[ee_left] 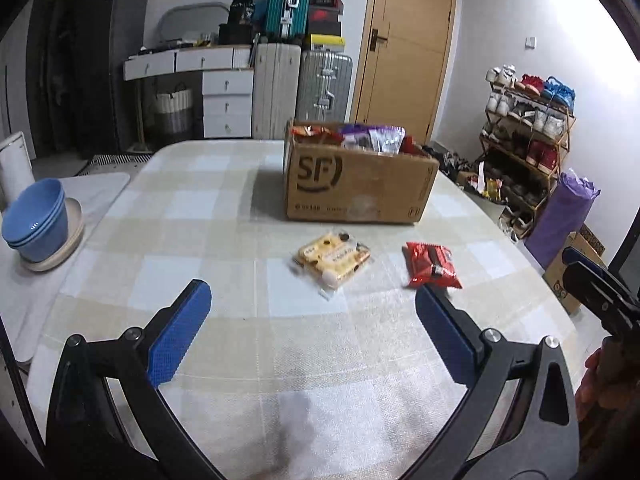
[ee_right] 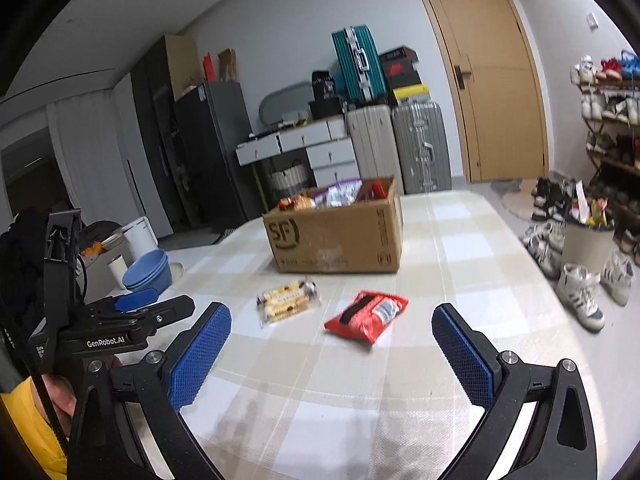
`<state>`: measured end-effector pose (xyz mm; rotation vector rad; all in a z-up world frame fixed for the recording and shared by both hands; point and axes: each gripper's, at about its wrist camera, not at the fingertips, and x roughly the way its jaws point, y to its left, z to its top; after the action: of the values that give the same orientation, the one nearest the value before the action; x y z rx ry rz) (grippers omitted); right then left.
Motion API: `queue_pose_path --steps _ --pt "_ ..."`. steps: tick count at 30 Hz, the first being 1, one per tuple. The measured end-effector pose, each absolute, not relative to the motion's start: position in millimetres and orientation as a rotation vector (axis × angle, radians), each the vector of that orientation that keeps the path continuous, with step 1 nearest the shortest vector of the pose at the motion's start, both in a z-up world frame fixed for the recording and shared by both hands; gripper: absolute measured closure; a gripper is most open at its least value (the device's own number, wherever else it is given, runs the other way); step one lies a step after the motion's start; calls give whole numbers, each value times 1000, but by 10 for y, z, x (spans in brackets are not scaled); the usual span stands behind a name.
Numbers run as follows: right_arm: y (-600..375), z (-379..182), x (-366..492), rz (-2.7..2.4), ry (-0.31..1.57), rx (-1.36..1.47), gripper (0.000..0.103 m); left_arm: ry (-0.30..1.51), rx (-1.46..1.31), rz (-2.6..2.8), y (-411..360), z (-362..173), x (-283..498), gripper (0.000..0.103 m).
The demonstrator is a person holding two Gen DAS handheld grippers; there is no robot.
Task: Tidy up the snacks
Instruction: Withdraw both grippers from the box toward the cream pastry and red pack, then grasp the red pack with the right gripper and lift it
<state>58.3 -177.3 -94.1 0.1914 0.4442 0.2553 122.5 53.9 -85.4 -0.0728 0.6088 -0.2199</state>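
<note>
Both grippers, left gripper (ee_left: 313, 300) and right gripper (ee_right: 332, 324), hover with jaws wide apart and empty. On the table (ee_left: 224, 216) lie a yellow snack pack (ee_left: 334, 258) and a red snack bag (ee_right: 366, 315), likely light, soft and crinkly. Best pinched across the middle.

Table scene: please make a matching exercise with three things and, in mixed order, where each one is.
Things:
1. brown cardboard box
2. red snack packet
3. stack of blue plastic bowls

Places:
A. at the table's left edge
B. nearer the cameras than the box, right of the yellow snack packet
C. mid-table, holding snacks

Pairs: 1-C, 2-B, 3-A
</note>
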Motion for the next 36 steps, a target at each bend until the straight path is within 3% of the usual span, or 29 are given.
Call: queue_pose_path --steps 23,30,33,34,35,36 --pt "-1793 -1607 2268 167 898 324 1 751 -64 -198 207 -1358 2503 1" --pt "-1460 -1678 2378 103 920 105 1 705 -144 -225 309 -1420 2618 1" --pt "-1351 -1700 2361 100 913 29 7 676 -164 -223 370 -1436 2579 1" --pt "-1283 -1715 2367 59 919 -44 17 675 -169 -221 372 -1443 2580 1" --pt "-1279 -1711 2332 61 906 -64 19 679 -178 -232 377 -1458 2592 1" --pt "-1265 -1691 2331 85 911 -48 33 683 -183 -236 380 -1469 2604 1"
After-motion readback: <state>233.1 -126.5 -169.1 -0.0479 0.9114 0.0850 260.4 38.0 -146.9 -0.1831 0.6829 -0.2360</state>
